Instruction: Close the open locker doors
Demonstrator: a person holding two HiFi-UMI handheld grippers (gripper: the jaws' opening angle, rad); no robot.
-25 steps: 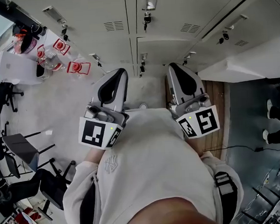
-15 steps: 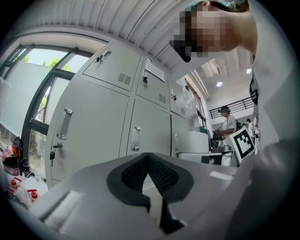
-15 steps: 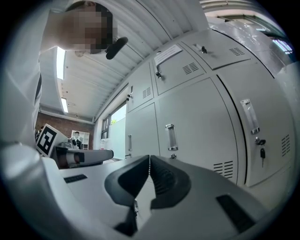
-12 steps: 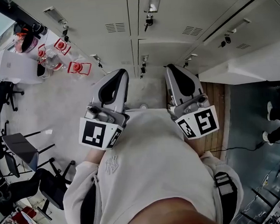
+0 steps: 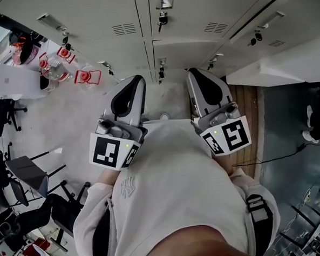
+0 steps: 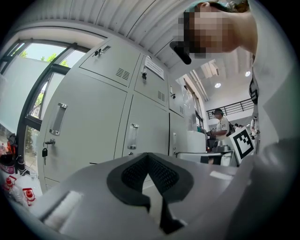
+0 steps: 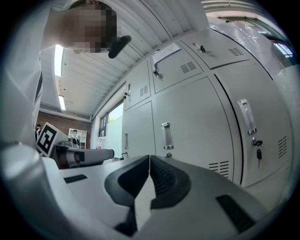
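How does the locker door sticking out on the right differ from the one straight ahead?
The right door stands swung out; the middle door lies flush, shut. The right door stands outside the right gripper; the middle door lies ahead, between it and the left gripper. Both are pale grey.

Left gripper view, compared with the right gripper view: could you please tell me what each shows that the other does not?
Only the left gripper view shows a window with trees outside and a standing person in a cap in the distance. Only the right gripper view shows a brick wall and a ceiling light strip. Both show grey locker doors with vertical handles, a key hanging from a lock, and that view's own jaws together with nothing between them: left gripper, right gripper.
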